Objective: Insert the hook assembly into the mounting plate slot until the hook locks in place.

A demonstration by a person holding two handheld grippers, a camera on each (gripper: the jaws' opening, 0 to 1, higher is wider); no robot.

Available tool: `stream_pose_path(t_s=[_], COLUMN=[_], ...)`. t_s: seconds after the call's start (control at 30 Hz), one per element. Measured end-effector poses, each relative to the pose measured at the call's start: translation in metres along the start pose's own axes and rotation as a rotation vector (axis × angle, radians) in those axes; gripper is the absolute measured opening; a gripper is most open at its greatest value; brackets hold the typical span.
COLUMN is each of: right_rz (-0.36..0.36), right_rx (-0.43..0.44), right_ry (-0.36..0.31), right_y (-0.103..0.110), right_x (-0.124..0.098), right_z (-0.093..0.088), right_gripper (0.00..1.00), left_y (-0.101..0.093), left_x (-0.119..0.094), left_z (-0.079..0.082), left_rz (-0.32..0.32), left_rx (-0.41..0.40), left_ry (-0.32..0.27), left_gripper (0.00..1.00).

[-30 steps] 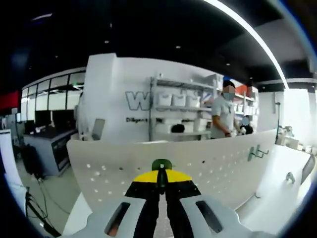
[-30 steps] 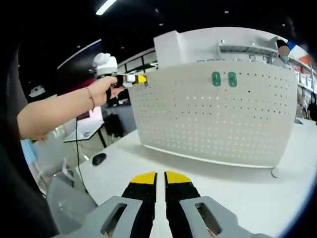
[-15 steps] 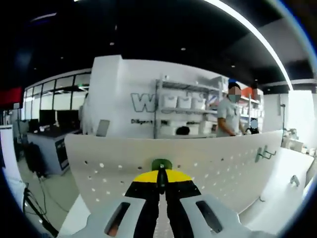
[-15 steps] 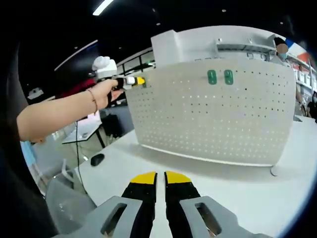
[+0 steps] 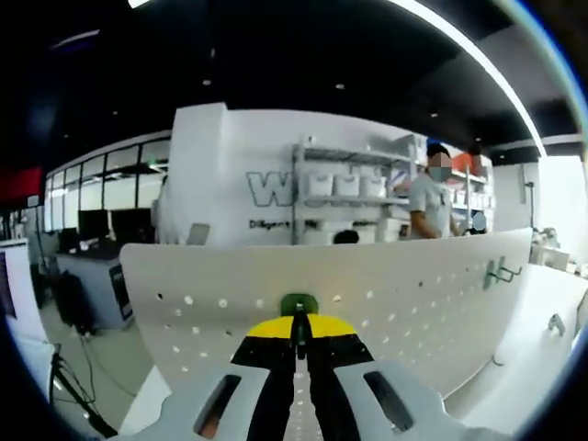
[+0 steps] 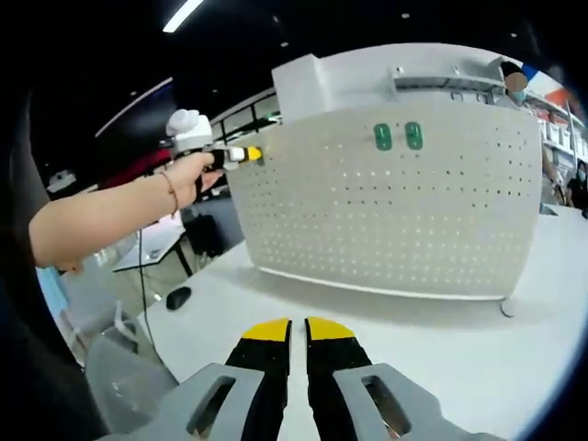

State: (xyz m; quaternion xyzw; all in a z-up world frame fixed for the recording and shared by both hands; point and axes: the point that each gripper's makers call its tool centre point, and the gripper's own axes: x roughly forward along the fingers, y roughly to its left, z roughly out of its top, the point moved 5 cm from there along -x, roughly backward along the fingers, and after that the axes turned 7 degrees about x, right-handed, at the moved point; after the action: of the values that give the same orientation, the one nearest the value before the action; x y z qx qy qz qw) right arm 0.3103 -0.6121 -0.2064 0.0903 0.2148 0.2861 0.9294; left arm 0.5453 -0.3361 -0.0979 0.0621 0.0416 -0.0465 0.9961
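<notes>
Hook assembly: a green piece (image 5: 299, 304) is pinched between the yellow tips of the left hand-held gripper (image 5: 298, 327), at the top edge of the mounting plate
Mounting plate: a white perforated panel (image 6: 386, 211) is stood upright on the white desk (image 6: 441, 340); 2 green pieces (image 6: 398, 136) are seen near its top
Left hand-held gripper: held by a hand (image 6: 188, 172) at the panel's upper corner
Right hand-held gripper (image 6: 297, 331): jaws pressed together, nothing held, above the desk, well apart from the panel
Background: shelving (image 5: 344, 197) and a person (image 5: 432, 202) behind the panel

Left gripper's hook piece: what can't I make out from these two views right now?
- Green hook piece, left gripper view: the left gripper covers all but its top, so shape and slot engagement can't be judged.
- Right gripper view: the left gripper at the pegboard edge is too small to show it.
</notes>
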Motion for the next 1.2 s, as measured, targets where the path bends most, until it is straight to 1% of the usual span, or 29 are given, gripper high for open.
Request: stream_pose_path(t_s=[0.07, 0.13, 0.17, 0.2, 0.27, 0.37, 0.5, 0.6, 0.67, 0.8, 0.9, 1.1, 1.2], right_rz=[-0.001, -0.004, -0.004, -0.005, -0.007, -0.007, -0.004, -0.002, -0.001, 0.0, -0.005, -0.006, -0.003], right_rx=[0.004, 0.004, 0.003, 0.003, 0.003, 0.006, 0.013, 0.01, 0.011, 0.014, 0.016, 0.03, 0.028], right_ry=[0.002, 0.001, 0.0, -0.001, 0.0, 0.001, 0.004, 0.006, 0.007, 0.013, 0.007, 0.01, 0.009], right_y=[-0.001, -0.001, -0.001, -0.002, -0.002, -0.002, 0.0, 0.001, 0.001, 0.0, 0.0, -0.002, 0.0], right_x=[0.0, 0.0, 0.0, 0.0, 0.0, 0.0, 0.001, 0.001, 0.001, 0.002, 0.0, 0.001, 0.002], right_z=[-0.001, 0.0, 0.0, 0.0, 0.0, -0.001, -0.003, -0.003, -0.004, -0.005, -0.004, -0.007, -0.007], right_gripper=[0.04, 0.04, 0.04, 0.04, 0.04, 0.04, 0.04, 0.04, 0.04, 0.04, 0.04, 0.04, 0.04], left_y=[0.001, 0.003, 0.002, 0.002, 0.005, 0.007, 0.008, 0.008, 0.005, 0.002, 0.002, 0.002, 0.0], left_x=[0.0, 0.0, 0.001, 0.001, 0.001, 0.0, 0.0, -0.003, -0.002, 0.006, 0.005, 0.003, 0.002], left_z=[0.0, -0.002, -0.008, -0.013, -0.012, -0.01, -0.01, 0.0, 0.003, 0.0, 0.002, 0.001, 0.001], left_rz=[0.0, -0.008, -0.026, -0.039, -0.013, -0.017, -0.015, -0.01, -0.024, -0.036, -0.032, -0.032, -0.019], left_rx=[0.002, -0.012, -0.029, -0.035, -0.045, -0.056, -0.069, -0.054, -0.036, 0.003, 0.023, 0.016, 0.041], left_ry=[0.002, 0.014, 0.058, 0.088, 0.07, 0.067, 0.069, 0.032, 0.029, 0.06, 0.072, 0.076, 0.074], left_gripper=[0.03, 0.04, 0.04, 0.05, 0.13, 0.13, 0.16, 0.12, 0.07, 0.04, 0.04, 0.03, 0.03])
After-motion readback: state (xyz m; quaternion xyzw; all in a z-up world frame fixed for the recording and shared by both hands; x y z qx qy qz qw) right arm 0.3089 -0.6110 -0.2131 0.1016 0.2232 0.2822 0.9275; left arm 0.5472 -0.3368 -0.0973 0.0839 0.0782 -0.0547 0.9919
